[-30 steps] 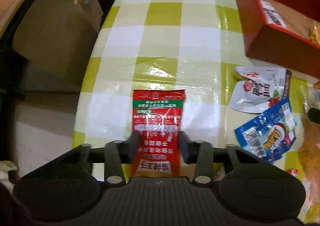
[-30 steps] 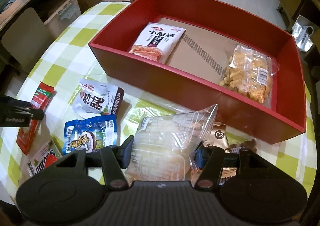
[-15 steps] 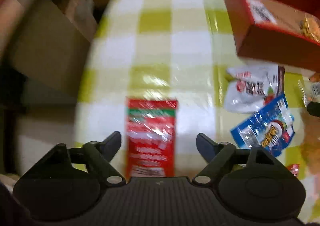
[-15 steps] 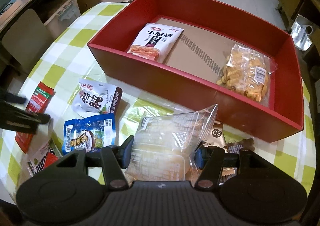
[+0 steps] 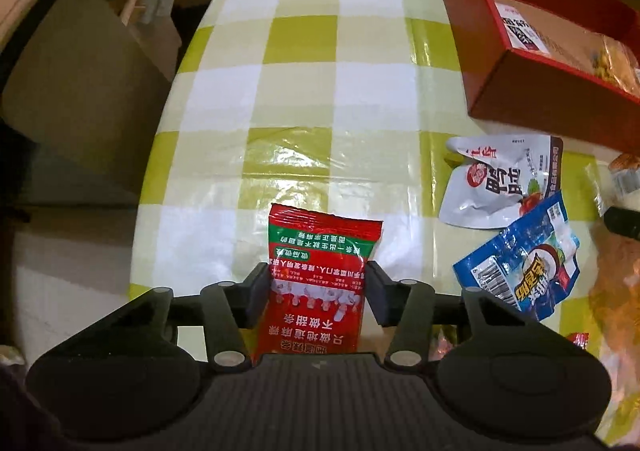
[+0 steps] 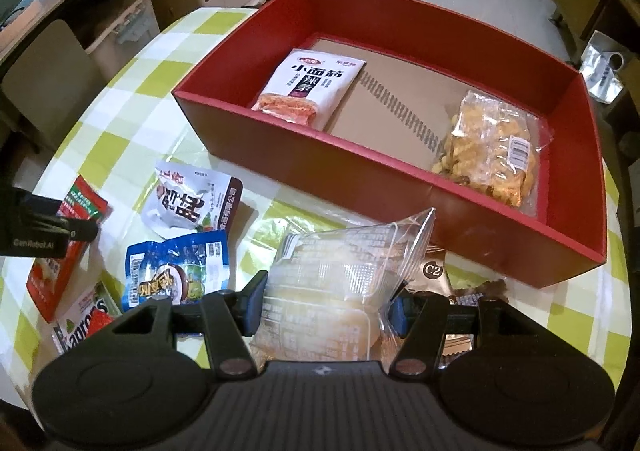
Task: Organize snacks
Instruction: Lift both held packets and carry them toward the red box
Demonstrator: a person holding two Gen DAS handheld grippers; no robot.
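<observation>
Sitting ahead of the right tongs (image 6: 326,301): open red cardboard box (image 6: 304,155), holding a white noodle-snack packet (image 6: 310,87) and a clear bag of yellow crisps (image 6: 490,147). Right tongs partly closed, pinching a clear plastic bag of pale buns (image 6: 332,291), same as before. Left tongs (image 5: 316,291), having just been closing, pressing both sides of the red foil packet (image 5: 318,283) lying on the checked cloth (image 5: 320,91); earlier spread wide.
</observation>
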